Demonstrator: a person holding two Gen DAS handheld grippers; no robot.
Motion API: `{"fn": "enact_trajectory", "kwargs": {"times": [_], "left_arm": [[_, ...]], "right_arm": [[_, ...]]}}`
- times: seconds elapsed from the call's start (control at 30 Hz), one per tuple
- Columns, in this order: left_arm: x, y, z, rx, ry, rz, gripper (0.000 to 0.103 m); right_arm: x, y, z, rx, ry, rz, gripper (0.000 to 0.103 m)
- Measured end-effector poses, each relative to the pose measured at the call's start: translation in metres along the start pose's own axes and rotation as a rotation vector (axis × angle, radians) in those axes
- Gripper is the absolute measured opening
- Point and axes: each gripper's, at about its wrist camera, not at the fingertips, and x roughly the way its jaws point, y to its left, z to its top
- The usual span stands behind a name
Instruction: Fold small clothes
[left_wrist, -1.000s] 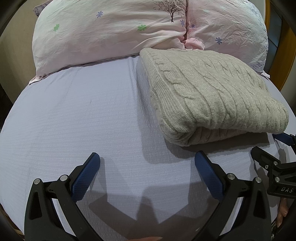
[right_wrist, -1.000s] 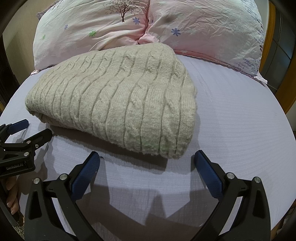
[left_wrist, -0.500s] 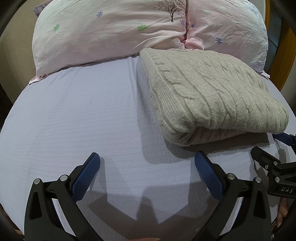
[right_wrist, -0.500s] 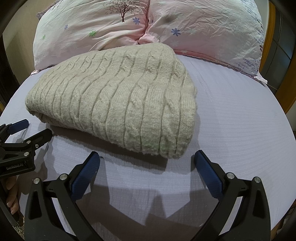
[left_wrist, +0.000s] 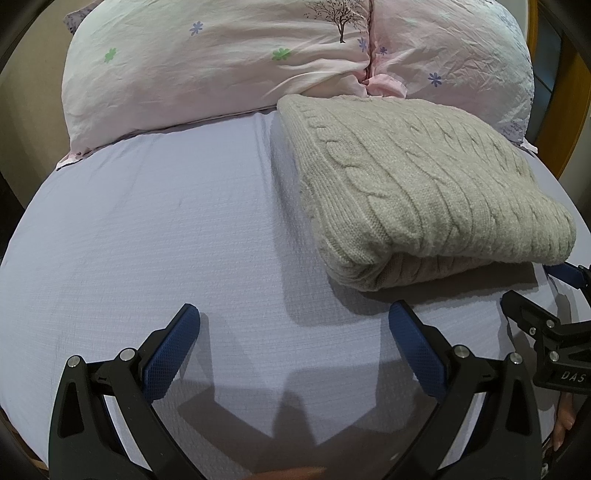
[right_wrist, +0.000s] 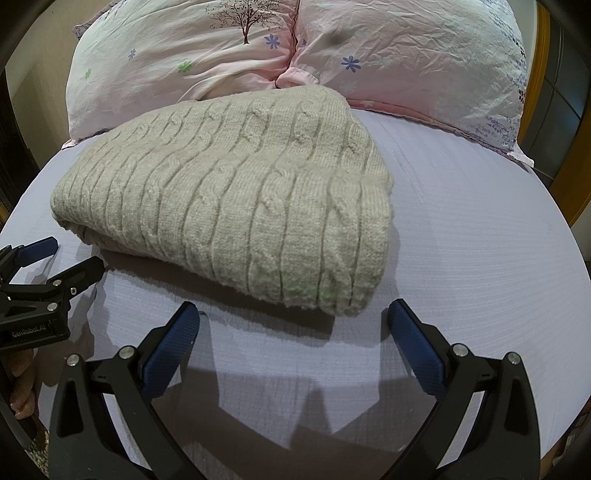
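sweater (right_wrist: 236, 199): we see it folded thick on the bed (left_wrist: 147, 240), far end touching the pillows (left_wrist: 229, 62)
left gripper (left_wrist: 293, 341): fingers spread, empty; sweater ahead-right
right gripper (right_wrist: 291, 338): fingers spread, empty; sweater just ahead-left, we judge it nearer
long axis: runs across, left to right
hidden: tucked layers underneath; sleeves not visible

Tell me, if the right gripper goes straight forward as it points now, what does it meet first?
Most likely the sweater. The right gripper is open and holds nothing, and the folded near edge lies just ahead between its fingers, on the sheet. Depth is unclear, so its fingertips may brush the sheet first.
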Motion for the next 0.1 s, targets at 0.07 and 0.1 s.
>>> {"fn": "enact_trajectory", "kwargs": {"times": [0.07, 0.1], "left_arm": [[0.0001, -0.0001, 0.0002, 0.0, -0.001, 0.001, 0.102], [0.0, -0.0002, 0.0002, 0.0, -0.001, 0.002, 0.102]], "right_arm": [[0.0, 0.0, -0.0001, 0.0, 0.0, 0.0, 0.101], [0.0, 0.0, -0.0001, 0.0, 0.0, 0.0, 0.101]]}}
